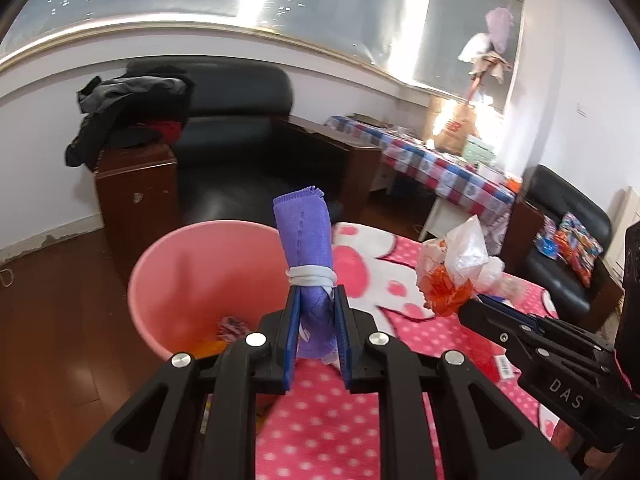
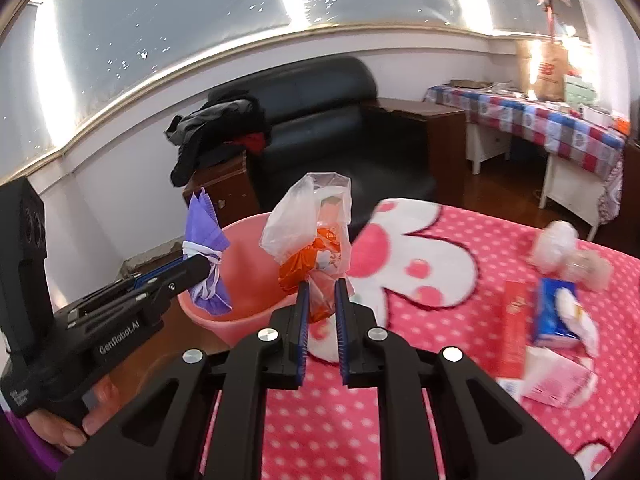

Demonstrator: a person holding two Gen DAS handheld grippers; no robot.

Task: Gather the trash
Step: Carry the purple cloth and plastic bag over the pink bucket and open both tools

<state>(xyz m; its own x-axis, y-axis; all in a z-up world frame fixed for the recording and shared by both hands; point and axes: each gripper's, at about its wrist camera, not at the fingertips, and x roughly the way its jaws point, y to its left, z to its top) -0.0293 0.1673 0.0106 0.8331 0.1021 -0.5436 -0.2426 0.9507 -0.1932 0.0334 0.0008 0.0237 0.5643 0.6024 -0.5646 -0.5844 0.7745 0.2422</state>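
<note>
**Both grippers loaded, bin just ahead**

The left gripper [image 1: 317,322] had its jaws closed narrowly on a rolled purple face mask [image 1: 306,248], bound by its white ear loops and standing upright between the blue pads. The right gripper [image 2: 321,312] was likewise clamped on a crumpled plastic bag [image 2: 310,236], clear above and orange below, with the bag sticking up at 12 o'clock from the fingertips.

In the left wrist view the pink bin [image 1: 192,276] sat at 10 o'clock from the mask, its mouth open and a few scraps lying at the bottom. In the right wrist view the bin lay at 10 o'clock from the bag, partly behind it, with the mask held over the near rim.

The bin stood on the wooden floor, hard against the edge of the pink dotted blanket [image 2: 420,380]. Further out on that blanket, at 3 o'clock from the right gripper, lay more rubbish: a blue tissue pack [image 2: 554,312], a red packet [image 2: 514,328], a pink box [image 2: 554,380] and a crumpled clear wrapper [image 2: 560,248].

The step in hand looked like dropping both items. Done well, each load should be carried fully past the rim before the jaws part; the light bag may cling to a pad, so a wide opening over the bin's centre would be wise.
</note>
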